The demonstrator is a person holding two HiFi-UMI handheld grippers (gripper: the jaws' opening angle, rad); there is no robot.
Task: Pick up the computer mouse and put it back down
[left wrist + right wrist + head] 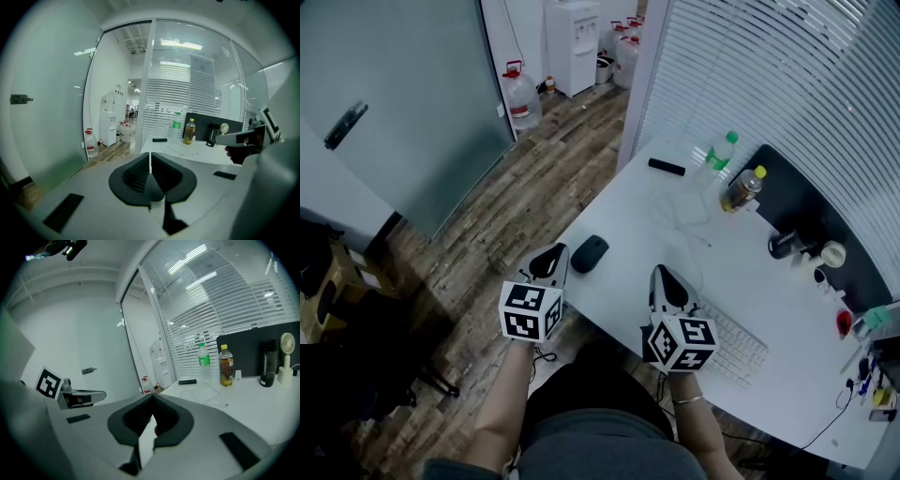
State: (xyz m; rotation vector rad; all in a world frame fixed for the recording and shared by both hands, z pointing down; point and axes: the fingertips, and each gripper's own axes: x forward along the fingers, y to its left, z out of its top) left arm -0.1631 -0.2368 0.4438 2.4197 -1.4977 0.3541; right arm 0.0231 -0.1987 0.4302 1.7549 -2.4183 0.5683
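The black computer mouse (590,253) rests on the white desk (628,225) near its front left edge. My left gripper (555,253) hovers just left of the mouse, over the desk edge, with its jaws shut and nothing between them (150,154). My right gripper (664,274) is to the right of the mouse, above the desk and beside the keyboard. Its jaws meet at the tips and hold nothing (151,397). Neither gripper view shows the mouse.
A white keyboard (733,349) lies at the front right. Further back stand a green bottle (722,150), a brown-drink bottle (742,187), a black bar-shaped object (667,167), a dark mat (806,206) and a small fan (832,253). Wooden floor, a water jug (522,98) and a glass partition lie to the left.
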